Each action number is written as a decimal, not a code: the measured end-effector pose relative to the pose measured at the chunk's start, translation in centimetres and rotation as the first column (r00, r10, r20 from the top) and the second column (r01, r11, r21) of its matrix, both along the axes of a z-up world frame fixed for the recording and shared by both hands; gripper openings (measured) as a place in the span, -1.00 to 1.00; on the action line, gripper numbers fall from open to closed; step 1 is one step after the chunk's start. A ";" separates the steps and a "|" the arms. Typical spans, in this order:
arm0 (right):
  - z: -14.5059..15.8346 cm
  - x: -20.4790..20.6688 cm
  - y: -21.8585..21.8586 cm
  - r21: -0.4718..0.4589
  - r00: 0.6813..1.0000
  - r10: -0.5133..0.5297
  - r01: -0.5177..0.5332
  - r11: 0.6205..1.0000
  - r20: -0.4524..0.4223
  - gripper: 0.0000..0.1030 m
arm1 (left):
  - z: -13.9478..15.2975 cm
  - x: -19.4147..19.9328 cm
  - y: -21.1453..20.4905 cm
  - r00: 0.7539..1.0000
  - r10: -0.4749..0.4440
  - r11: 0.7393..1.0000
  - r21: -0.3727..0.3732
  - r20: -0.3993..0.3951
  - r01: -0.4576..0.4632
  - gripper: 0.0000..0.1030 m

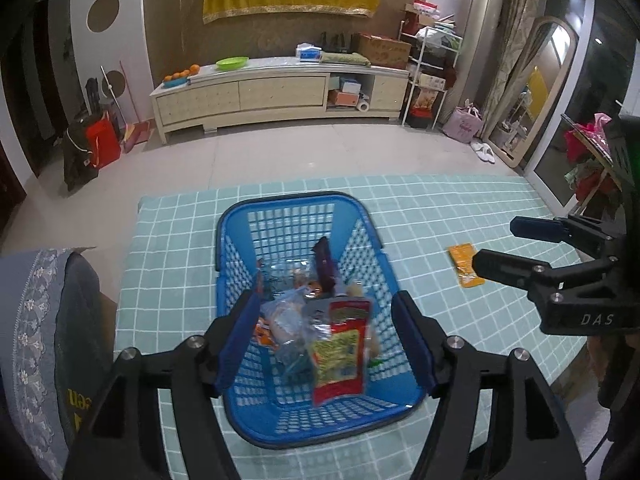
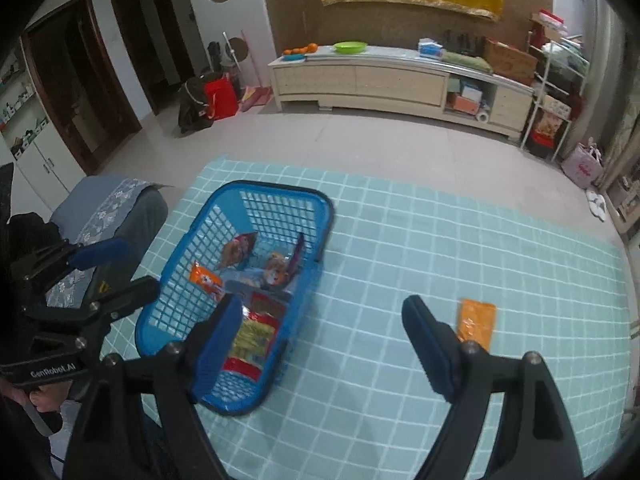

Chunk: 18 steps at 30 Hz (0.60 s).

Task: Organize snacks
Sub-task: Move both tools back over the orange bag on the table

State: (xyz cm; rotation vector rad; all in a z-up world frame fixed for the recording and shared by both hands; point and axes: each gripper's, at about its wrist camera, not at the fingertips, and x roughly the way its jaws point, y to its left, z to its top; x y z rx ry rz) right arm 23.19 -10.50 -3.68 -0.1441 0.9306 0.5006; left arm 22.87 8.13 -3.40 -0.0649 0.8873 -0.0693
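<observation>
Counter (image 2: 400,240): teal grid cloth over the whole top, so everything sits on fabric.

Basket (image 1: 224,264): blue plastic mesh one, roughly centre-left of the counter, already holding most of the snacks.

Red-and-green packet (image 1: 340,348): biggest thing in the basket, lying flat toward the 6 o'clock end, on top of the clear bags.

Purple packet (image 1: 324,264): propped upright near the 12 o'clock end of the pile.

Orange packet (image 2: 476,320): the straggler, flat on the cloth well apart from the basket, about 3 o'clock from it. Looks like the only snack not put away yet.

Left claw (image 1: 324,340): spread open over the basket, nothing in it.

Right claw (image 2: 320,340): also wide open and empty, hovering between basket and orange packet, with the packet just outside its right finger (image 2: 428,344).

What could go wrong: that orange packet is thin and flat, so my guess is a claw pinches cloth along with it and drags the covering. It could also slide away instead of lifting.

In the way: nothing sits between the claw and packet. The basket's high rim is the hurdle on the way in, and the pile is getting tall.

Other stuff: grey upholstered seat (image 2: 120,208) at the basket's 9 o'clock, long cabinet (image 2: 380,80) across the floor.
</observation>
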 end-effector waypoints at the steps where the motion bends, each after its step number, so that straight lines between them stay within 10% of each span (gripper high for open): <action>1: 0.1 -0.2 -0.6 0.003 1.000 -0.006 0.006 1.000 -0.001 0.66 | 0.1 -0.1 -0.5 1.000 -0.002 1.000 0.003 0.003 0.002 0.29; 18: -1.7 1.7 -11.0 -0.002 0.991 -0.126 0.126 0.992 -0.052 0.66 | -2.2 3.6 -11.6 0.992 -0.118 0.993 -0.019 -0.049 0.117 0.29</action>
